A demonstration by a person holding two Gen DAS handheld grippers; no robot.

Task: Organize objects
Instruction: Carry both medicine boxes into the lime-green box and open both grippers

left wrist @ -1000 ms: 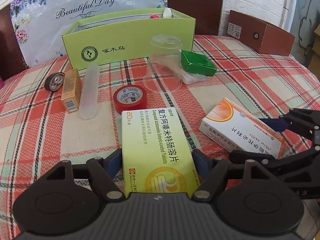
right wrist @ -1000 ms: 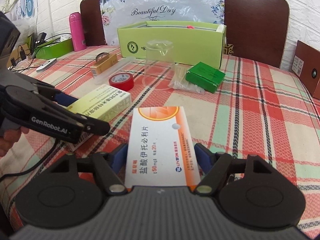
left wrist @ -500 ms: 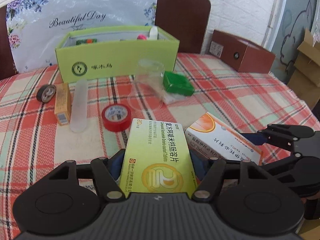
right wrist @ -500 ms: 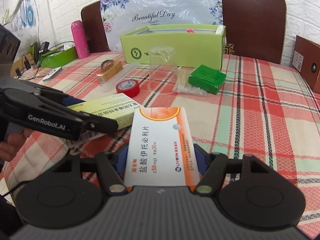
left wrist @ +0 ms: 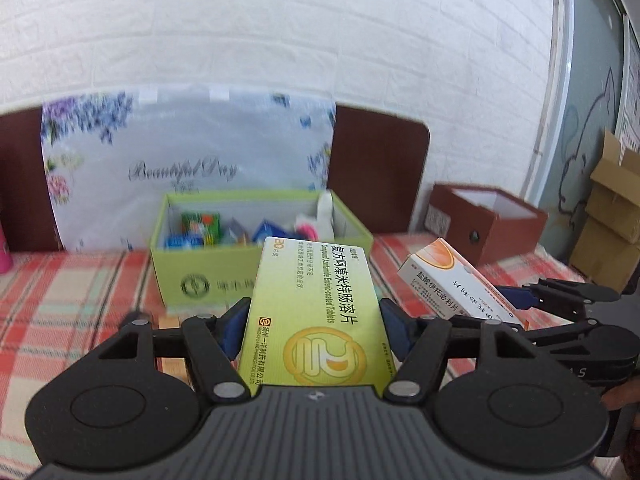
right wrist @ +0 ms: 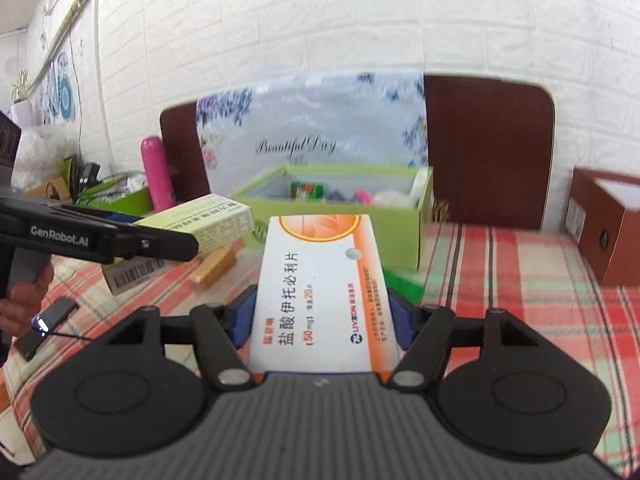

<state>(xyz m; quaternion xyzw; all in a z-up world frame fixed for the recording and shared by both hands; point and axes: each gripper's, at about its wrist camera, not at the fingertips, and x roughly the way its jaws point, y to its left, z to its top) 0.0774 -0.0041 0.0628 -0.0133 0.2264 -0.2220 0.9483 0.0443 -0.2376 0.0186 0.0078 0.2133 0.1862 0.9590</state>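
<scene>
Above the checked red-and-green cloth surface [right wrist: 520, 272], two medicine cartons are held off the cloth. Left gripper [left wrist: 314, 320] is clenched on a flat yellow-green cardboard tablet carton [left wrist: 316, 312] with black Chinese print, blue pads [left wrist: 234, 328] pressed on both long sides, carton pointing at the open light-green cardboard storage box [left wrist: 200, 276]. Right gripper [right wrist: 322, 320] grasps a flat white-and-orange cardboard pill carton [right wrist: 320, 292] the same way, lengthwise between its pads. In the left wrist view the white-and-orange carton sits to the right of the yellow-green one, apart from it. The light-green box stands on the surface beyond both cartons, holding small mixed packets, too blurred to name. Behind it leans a floral plastic bag [left wrist: 180, 160] printed "Beautiful Day", against a dark brown chair back [right wrist: 488, 148]. A brown open cardboard box [left wrist: 488, 228] stands at the right near the white brick wall [left wrist: 280, 40]. A pink bottle [right wrist: 156, 176] stands far left. A small tan box [right wrist: 212, 268] lies on the cloth under the left gripper. A hand [right wrist: 24, 300] holds the left gripper's handle.
</scene>
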